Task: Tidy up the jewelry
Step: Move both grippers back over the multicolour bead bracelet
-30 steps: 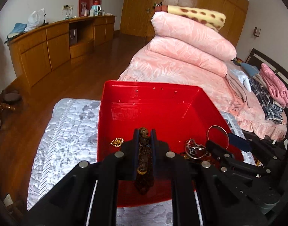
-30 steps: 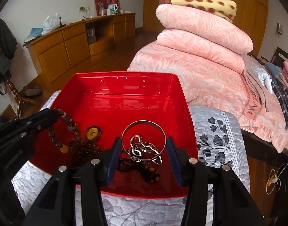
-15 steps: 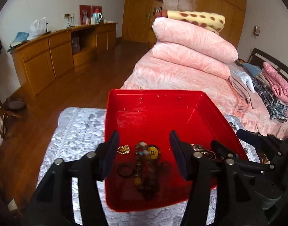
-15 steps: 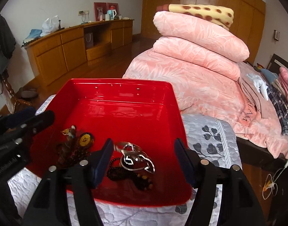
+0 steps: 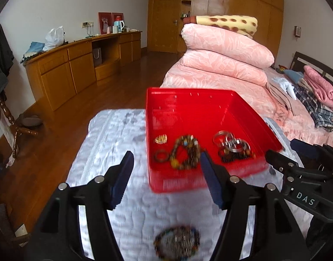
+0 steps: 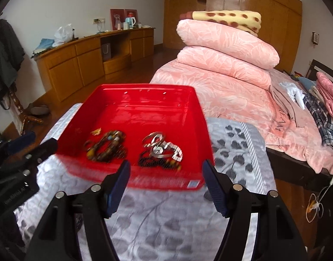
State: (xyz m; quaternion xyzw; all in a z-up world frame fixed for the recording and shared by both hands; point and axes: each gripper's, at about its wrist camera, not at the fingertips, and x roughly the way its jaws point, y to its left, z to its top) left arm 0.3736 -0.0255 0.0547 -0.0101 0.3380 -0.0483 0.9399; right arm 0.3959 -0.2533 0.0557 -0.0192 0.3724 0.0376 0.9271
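Note:
A red tray (image 5: 188, 102) (image 6: 144, 100) stands on a silver patterned cloth. In it lie a brown bead bracelet (image 5: 184, 152) (image 6: 105, 145), a small gold piece (image 5: 161, 139), a dark ring (image 5: 161, 154), silver bangles (image 5: 230, 140) (image 6: 164, 145) and dark beads (image 5: 233, 155). Another beaded bracelet (image 5: 177, 242) lies on the cloth below my left gripper. My left gripper (image 5: 166, 174) is open and empty, just short of the tray's near edge. My right gripper (image 6: 166, 182) is open and empty at the tray's near edge.
The cloth-covered surface (image 6: 155, 217) drops off to a wood floor (image 5: 57, 130) on the left. A bed with stacked pink quilts (image 5: 225, 52) lies behind and right. A wooden cabinet (image 5: 75, 65) runs along the far wall.
My left gripper opened and let the brown bead bracelet drop into the tray. Both grippers pulled back from the tray toward the near side, and the right one opened wider.

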